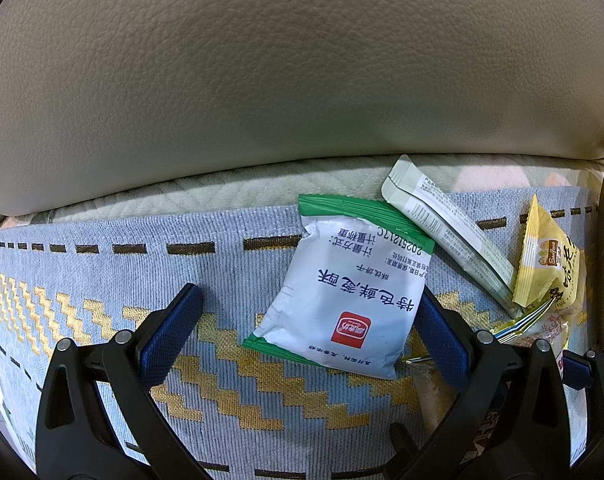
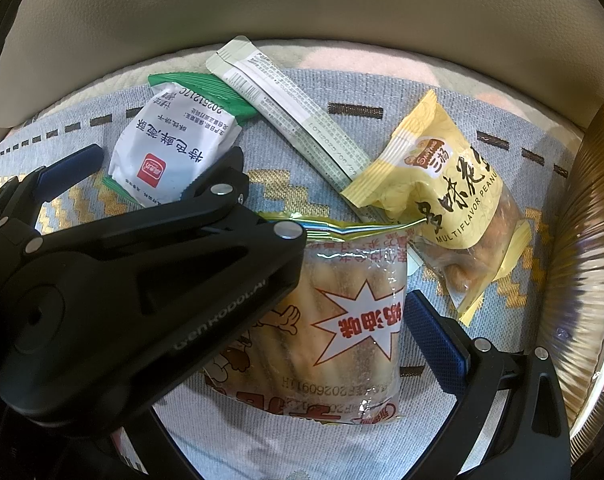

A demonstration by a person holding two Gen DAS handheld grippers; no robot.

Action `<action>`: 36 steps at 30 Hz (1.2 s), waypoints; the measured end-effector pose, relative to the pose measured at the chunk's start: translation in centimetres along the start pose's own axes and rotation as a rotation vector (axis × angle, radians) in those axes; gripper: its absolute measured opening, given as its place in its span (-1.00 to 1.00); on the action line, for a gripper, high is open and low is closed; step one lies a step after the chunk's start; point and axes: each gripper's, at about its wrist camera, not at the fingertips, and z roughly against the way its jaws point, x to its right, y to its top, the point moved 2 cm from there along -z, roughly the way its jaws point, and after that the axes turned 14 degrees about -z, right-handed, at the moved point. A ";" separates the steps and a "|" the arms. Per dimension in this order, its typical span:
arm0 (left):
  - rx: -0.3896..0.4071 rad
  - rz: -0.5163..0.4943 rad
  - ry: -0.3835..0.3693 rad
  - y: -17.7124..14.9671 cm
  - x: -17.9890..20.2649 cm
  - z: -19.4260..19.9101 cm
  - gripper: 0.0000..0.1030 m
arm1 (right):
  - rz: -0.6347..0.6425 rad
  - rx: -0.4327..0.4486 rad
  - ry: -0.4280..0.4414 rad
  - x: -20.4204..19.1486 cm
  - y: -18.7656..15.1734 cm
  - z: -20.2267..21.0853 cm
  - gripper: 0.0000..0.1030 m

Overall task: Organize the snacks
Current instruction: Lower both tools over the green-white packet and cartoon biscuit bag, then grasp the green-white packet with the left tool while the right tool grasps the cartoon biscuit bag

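A white snack packet with green ends (image 1: 342, 288) (image 2: 169, 148) lies on the blue woven cloth (image 1: 101, 264). My left gripper (image 1: 310, 312) (image 2: 161, 160) is open and straddles it, and the right pad touches the packet's edge. A clear breadstick packet with a red-edged starburst (image 2: 342, 320) lies between the wide-open fingers of my right gripper (image 2: 302, 320). The left gripper's body hides its left finger. A yellow peanut packet (image 2: 450, 192) (image 1: 546, 260) and a long pale green stick packet (image 2: 293, 120) (image 1: 450, 232) lie beyond.
A beige leather cushion (image 1: 302, 60) rises right behind the cloth. A ribbed amber glass bowl (image 2: 582, 240) stands at the right edge. The two grippers sit close together, the left one's black body (image 2: 141, 280) overlapping the right wrist view.
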 end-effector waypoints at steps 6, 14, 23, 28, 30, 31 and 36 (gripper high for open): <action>-0.001 0.000 0.001 0.0 0.0 0.0 0.94 | 0.008 -0.004 -0.001 -0.2 0.2 -0.2 0.91; -0.001 0.002 0.002 0.0 0.0 0.0 0.94 | 0.006 -0.002 0.000 0.0 0.0 -0.1 0.91; -0.001 0.003 0.003 0.1 0.0 -0.1 0.94 | 0.012 -0.004 -0.001 -0.2 0.2 -0.1 0.91; 0.035 -0.015 0.006 0.4 -0.2 0.9 0.33 | -0.003 0.028 0.039 0.5 0.8 0.9 0.39; 0.049 0.000 -0.005 0.7 -0.9 1.6 -0.02 | -0.050 0.037 0.086 1.4 1.4 1.6 0.27; 0.046 0.021 -0.027 0.8 -1.3 1.6 -0.02 | -0.061 0.027 0.117 1.7 1.6 1.5 0.27; 0.048 0.036 -0.041 1.0 -2.4 1.6 -0.03 | -0.083 0.029 0.153 1.9 2.1 1.9 0.27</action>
